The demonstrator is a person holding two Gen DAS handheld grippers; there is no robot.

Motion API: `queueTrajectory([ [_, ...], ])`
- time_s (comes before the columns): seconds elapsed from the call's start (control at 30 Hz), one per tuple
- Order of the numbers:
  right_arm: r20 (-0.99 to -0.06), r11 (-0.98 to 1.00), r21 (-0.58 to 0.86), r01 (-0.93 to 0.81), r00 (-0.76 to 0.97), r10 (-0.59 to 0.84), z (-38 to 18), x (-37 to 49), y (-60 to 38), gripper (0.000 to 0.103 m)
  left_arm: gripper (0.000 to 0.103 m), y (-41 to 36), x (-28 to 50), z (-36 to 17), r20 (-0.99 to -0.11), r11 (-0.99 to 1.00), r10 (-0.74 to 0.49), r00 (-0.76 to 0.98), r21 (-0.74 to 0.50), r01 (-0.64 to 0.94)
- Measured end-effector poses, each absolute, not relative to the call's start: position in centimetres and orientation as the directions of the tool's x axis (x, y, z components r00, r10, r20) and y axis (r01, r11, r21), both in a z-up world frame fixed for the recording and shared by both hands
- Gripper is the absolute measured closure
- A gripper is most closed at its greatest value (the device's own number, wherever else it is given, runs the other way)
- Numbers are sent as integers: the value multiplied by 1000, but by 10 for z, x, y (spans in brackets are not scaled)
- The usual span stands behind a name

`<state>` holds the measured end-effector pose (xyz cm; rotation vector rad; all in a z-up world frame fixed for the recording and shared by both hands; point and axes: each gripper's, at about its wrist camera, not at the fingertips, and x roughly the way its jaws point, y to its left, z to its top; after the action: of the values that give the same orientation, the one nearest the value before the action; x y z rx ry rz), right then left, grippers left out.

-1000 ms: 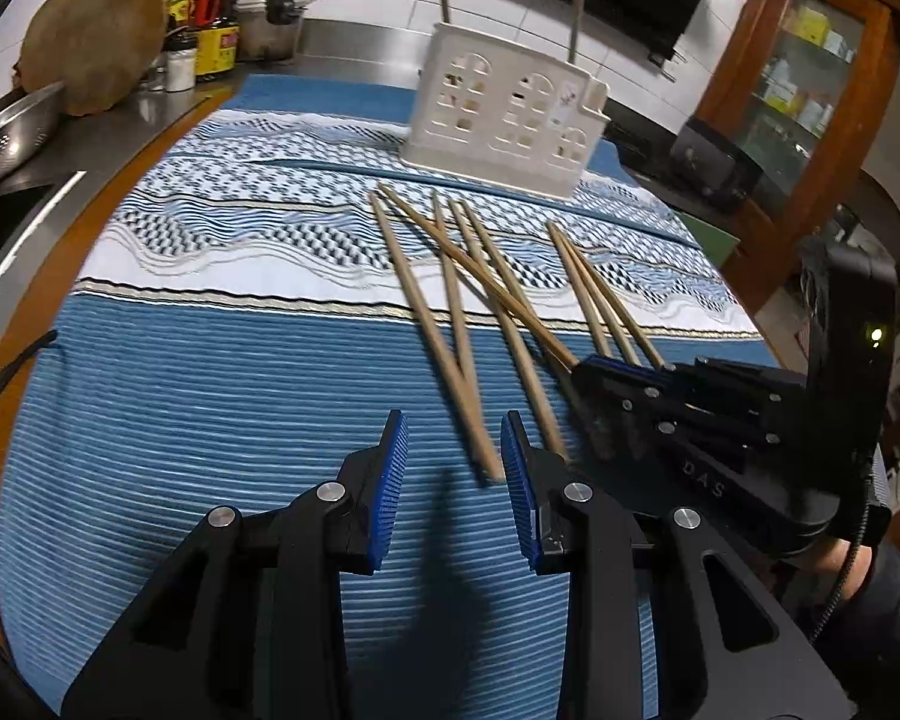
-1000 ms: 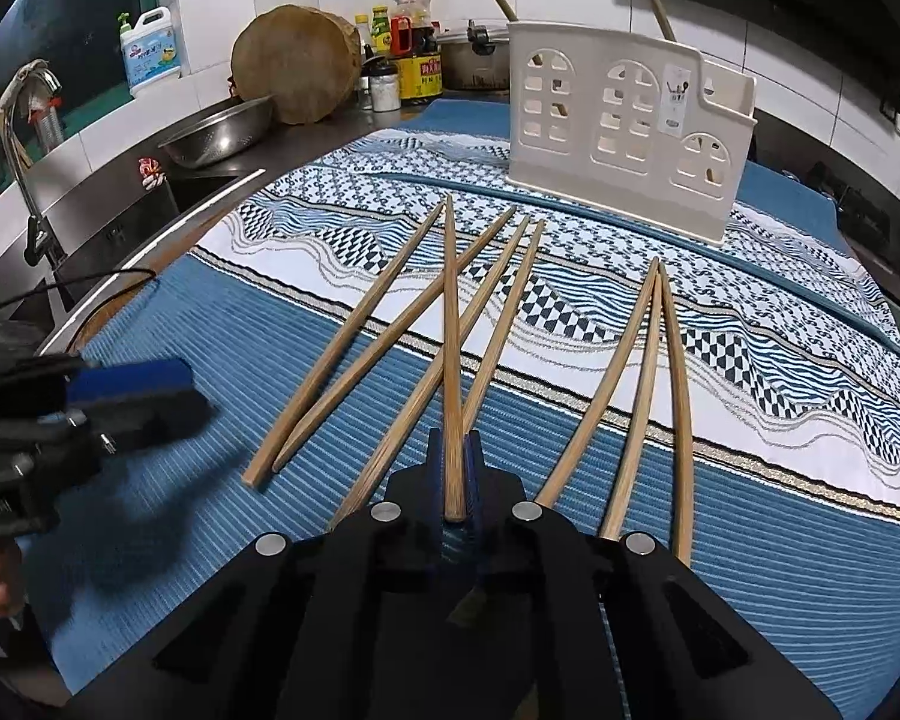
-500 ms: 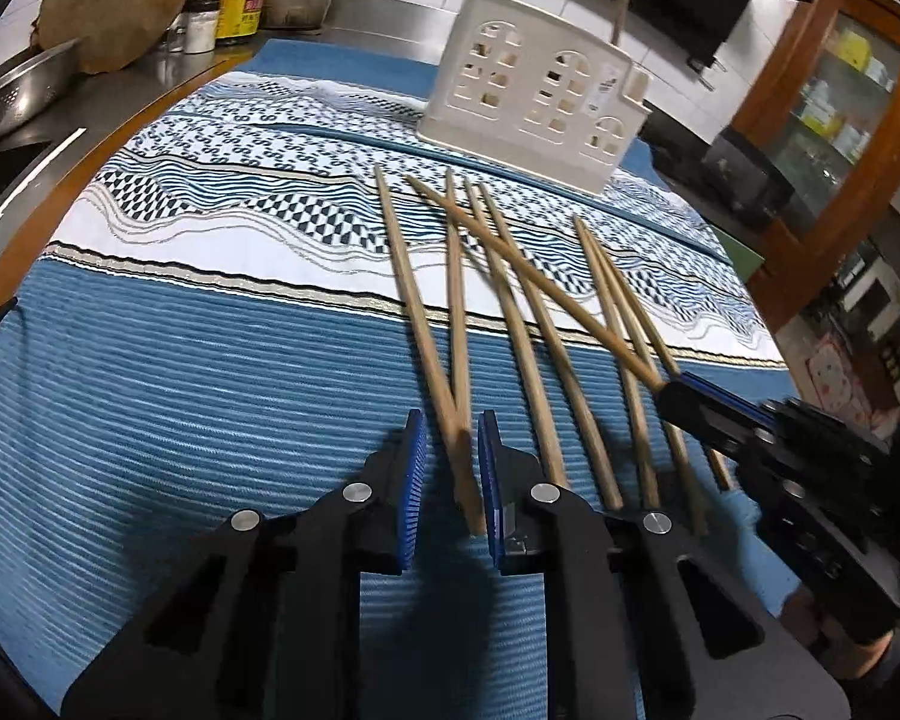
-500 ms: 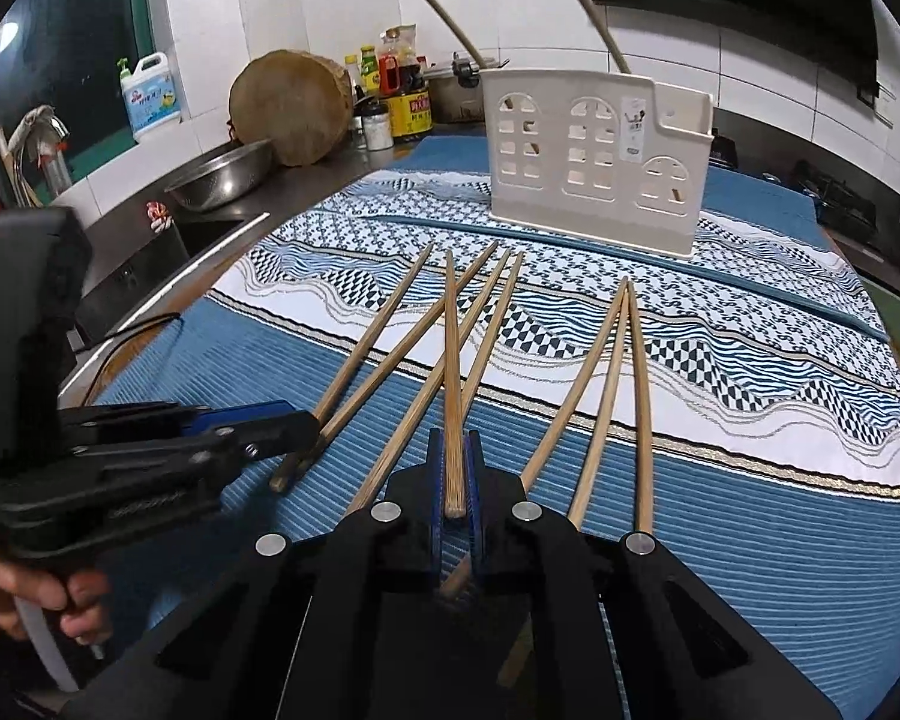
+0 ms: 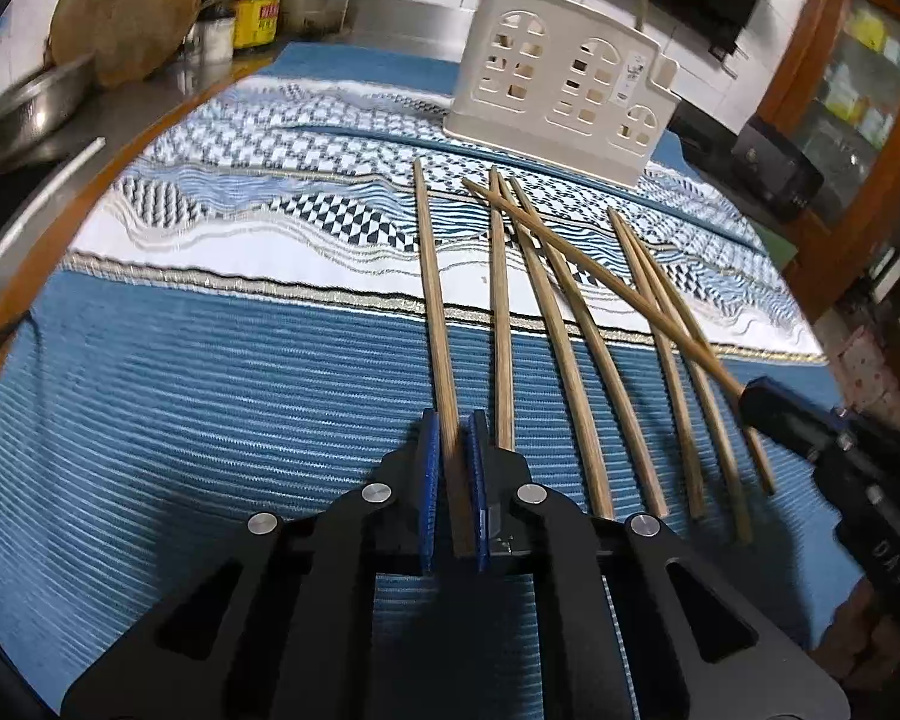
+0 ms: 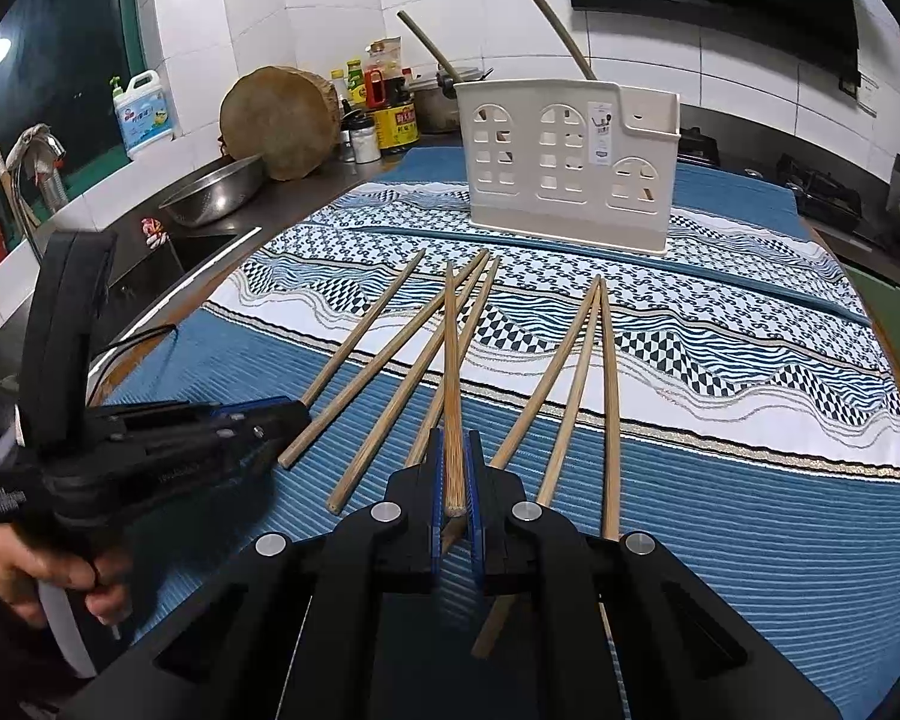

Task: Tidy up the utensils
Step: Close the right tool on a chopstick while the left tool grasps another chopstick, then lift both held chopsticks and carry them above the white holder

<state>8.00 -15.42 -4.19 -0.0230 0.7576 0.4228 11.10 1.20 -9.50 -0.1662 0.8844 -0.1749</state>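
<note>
Several wooden chopsticks lie fanned out on a blue and white patterned cloth [image 5: 210,396]. My left gripper [image 5: 451,426] is shut on the near end of the leftmost chopstick [image 5: 431,294]. My right gripper [image 6: 455,450] is shut on another chopstick [image 6: 452,372], lifted and pointing at the white utensil holder [image 6: 570,162]. The holder stands upright at the far side of the cloth, also in the left wrist view [image 5: 561,84], with two sticks standing in it. The right gripper shows at the right of the left wrist view [image 5: 750,399]; the left gripper shows at the left of the right wrist view [image 6: 297,414].
A steel bowl [image 6: 213,189], a round wooden block [image 6: 282,120], bottles and jars [image 6: 384,108] and a pot stand on the counter beyond the cloth's left corner. A sink and tap [image 6: 36,162] are on the left. A wooden cabinet [image 5: 846,78] is on the right.
My left gripper moved in over the leftmost chopstick's end and closed on it. My right gripper kept its chopstick and raised it off the cloth.
</note>
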Motion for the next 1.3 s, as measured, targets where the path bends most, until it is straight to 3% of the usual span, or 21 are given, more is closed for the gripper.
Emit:
queueTrajectory([
  [0.33, -628, 912, 133, -388, 679, 380, -20, 73, -159, 96, 96, 19, 109, -85, -742, 973, -222, 632, -211, 94],
  [0.7, -529, 905, 129, -406, 744, 409, 40, 78, -169, 96, 97, 42, 102, -17, -597, 974, -218, 772, -188, 130],
  [0.97, -512, 898, 106, -427, 751, 417, 64, 92, -168, 96, 97, 49, 113, 13, -493, 974, -220, 842, -165, 157],
  [1.3, -486, 905, 89, -416, 775, 404, 107, 117, -187, 96, 98, 44, 130, 50, -457, 969, -246, 855, -120, 215],
])
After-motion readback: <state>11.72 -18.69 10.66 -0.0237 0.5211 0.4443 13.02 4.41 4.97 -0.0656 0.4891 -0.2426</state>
